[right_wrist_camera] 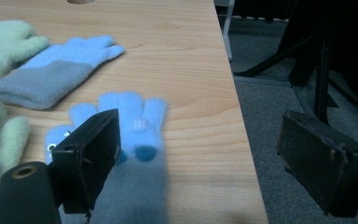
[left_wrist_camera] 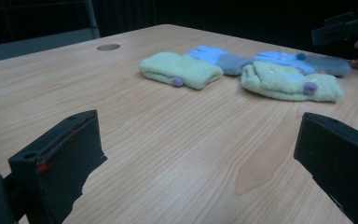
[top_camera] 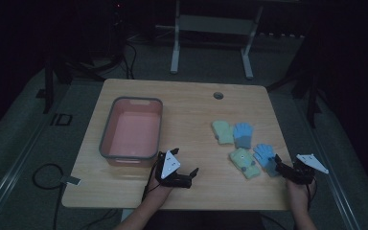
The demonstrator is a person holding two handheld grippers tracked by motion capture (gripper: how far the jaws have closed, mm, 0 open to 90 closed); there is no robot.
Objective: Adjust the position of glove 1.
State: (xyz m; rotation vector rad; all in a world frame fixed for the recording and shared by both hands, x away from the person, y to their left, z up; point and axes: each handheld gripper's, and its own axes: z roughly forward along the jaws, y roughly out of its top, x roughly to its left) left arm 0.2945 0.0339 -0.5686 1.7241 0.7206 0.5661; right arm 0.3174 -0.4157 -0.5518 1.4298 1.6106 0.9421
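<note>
Gloves lie in a loose cluster on the right half of the desk (top_camera: 187, 103): two pale green ones and two blue ones with grey cuffs. The right tongs (top_camera: 280, 168) hover with jaws wide apart at the nearest blue glove (right_wrist_camera: 135, 140), which sits close to the desk's right edge; in the right gripper view one jaw hangs over the glove's cuff while the other stands out past the desk edge, above the floor. Nothing is pinched yet. The left tongs (top_camera: 184, 178) rest near the front edge, jaws also apart and holding nothing, just in front of the grey-rimmed pink bin (top_camera: 106, 139).

Risk here is mostly in the grip. With one jaw off the desk, a closing pinch could catch only a thin fold of cuff, and the soft knit may slip free on the lift. A sideways nudge could instead push the glove over the edge. The neighbouring green glove (top_camera: 243, 162) appears to touch the blue one, so a low scoop might drag both along.
</note>
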